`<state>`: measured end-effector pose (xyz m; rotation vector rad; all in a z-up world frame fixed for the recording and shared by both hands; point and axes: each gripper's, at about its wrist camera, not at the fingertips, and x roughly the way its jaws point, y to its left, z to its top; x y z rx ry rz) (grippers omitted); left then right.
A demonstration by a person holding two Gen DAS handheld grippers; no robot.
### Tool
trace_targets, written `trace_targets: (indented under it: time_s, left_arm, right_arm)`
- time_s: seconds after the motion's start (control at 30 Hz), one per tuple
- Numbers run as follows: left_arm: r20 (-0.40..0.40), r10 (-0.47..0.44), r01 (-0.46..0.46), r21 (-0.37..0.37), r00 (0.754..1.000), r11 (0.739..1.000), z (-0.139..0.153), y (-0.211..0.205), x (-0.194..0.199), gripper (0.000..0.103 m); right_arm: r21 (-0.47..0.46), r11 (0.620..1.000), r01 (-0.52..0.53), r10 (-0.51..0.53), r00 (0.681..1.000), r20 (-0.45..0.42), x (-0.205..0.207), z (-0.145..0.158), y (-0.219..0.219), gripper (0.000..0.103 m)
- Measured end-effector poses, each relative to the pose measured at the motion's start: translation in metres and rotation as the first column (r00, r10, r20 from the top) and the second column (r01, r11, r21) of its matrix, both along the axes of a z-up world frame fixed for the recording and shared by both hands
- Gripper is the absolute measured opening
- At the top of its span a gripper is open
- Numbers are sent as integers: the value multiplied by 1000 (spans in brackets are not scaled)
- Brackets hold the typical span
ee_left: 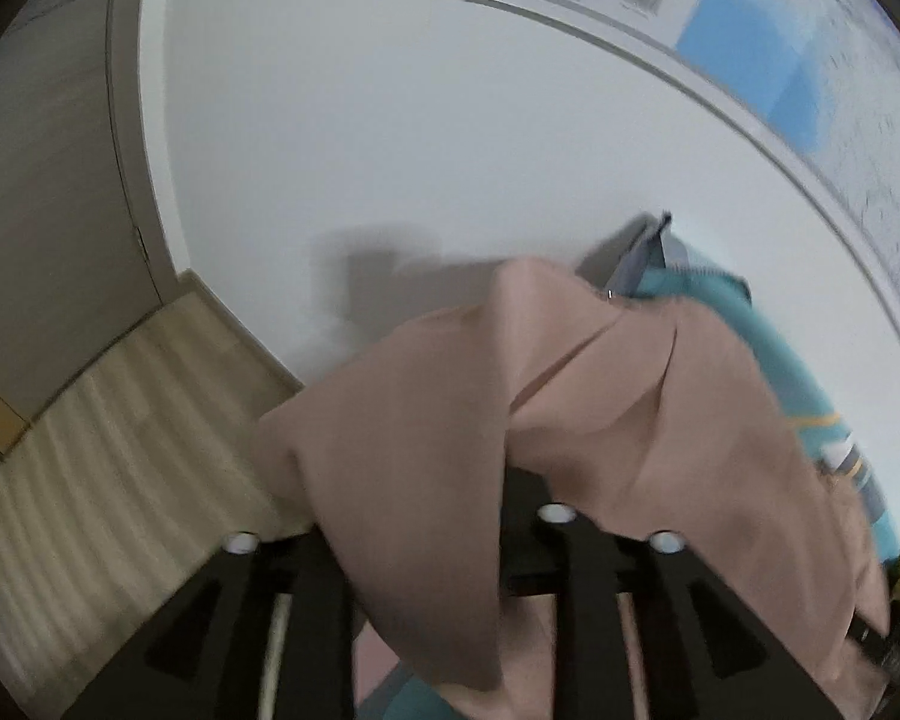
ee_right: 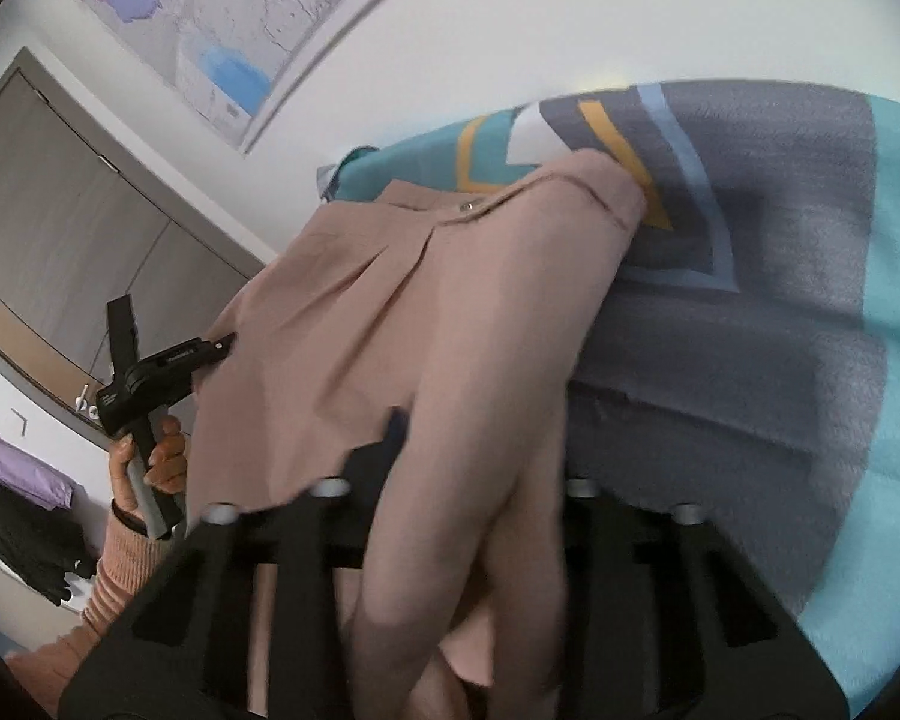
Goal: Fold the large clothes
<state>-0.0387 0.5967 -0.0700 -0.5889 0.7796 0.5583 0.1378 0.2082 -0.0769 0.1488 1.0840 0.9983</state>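
A large dusty-pink garment [ee_left: 600, 408] hangs lifted in the air between the two grippers. My left gripper [ee_left: 444, 540] is shut on one edge of it; the cloth drapes over and hides the fingertips. In the right wrist view the same pink garment [ee_right: 426, 324] with a snap button and a pleat fills the centre. My right gripper [ee_right: 450, 492] is shut on it, cloth bunched between the fingers. The left gripper [ee_right: 225, 351] shows at the left of this view, held by a hand, gripping the garment's far edge.
A teal, grey and yellow patterned blanket [ee_right: 780, 276] lies under the garment, also seen in the left wrist view [ee_left: 768, 348]. A wall map [ee_right: 210, 30] hangs on the white wall. Grey wardrobe doors [ee_right: 60, 228] and purple and dark clothes [ee_right: 12, 480] are at left.
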Motion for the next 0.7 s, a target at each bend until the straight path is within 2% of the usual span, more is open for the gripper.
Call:
trace_targets:
  time_s: [0.07, 0.1, 0.13, 0.2, 0.3, 0.37, 0.43, 0.47, 0.5, 0.53, 0.6, 0.7]
  left_arm:
    - [-3, -16, 16, 40, 1000, 999, 6, -10, -5, 39]
    - [-14, -17, 18, 59, 1000, 998, 9, -14, -8, 50]
    - [-20, -11, 13, 80, 1000, 997, 12, -18, -11, 55]
    - [-28, -7, 10, 125, 1000, 992, 18, -27, -18, 65]
    - [-35, 19, -10, 234, 999, 972, 30, -44, -30, 72]
    - [-32, 21, -11, 293, 999, 956, 39, -58, -38, 78]
    - [-14, -9, 13, 314, 1000, 950, 47, -71, -43, 79]
    - [-4, -33, 33, 323, 999, 946, 52, -80, -45, 79]
    - [4, -61, 57, 329, 998, 943, 55, -88, -45, 79]
    - [12, -97, 87, 335, 995, 938, 58, -97, -45, 80]
    - [27, -162, 143, 344, 986, 928, 62, -115, -43, 81]
    - [30, -269, 246, 325, 963, 913, 62, -140, -30, 81]
  right_arm:
    - [18, 1000, -1, 1, 1000, -14, 5, -1, 0, 19]
    - [21, 1000, 4, -4, 1000, -19, 7, -1, 0, 16]
    - [29, 1000, 6, -5, 1000, -23, 9, 0, 1, 16]
    - [29, 1000, 6, -6, 1000, 12, 11, 6, 4, 14]
    - [37, 999, -12, 10, 998, 55, 14, 19, 13, 13]
    - [11, 1000, -20, 18, 993, 119, 17, 23, 18, 13]
    - [-42, 999, -11, 14, 995, 94, 24, 13, 18, 18]
    - [-52, 999, -8, 12, 996, 91, 25, 11, 17, 27]
    - [-74, 997, 24, -16, 995, 102, 25, 12, 10, 48]
    - [-74, 996, 46, -38, 993, 111, 24, 14, 3, 55]
    - [-52, 997, 57, -50, 991, 126, 21, 23, -10, 57]
    - [-28, 996, 85, -77, 974, 211, 3, 49, -34, 58]
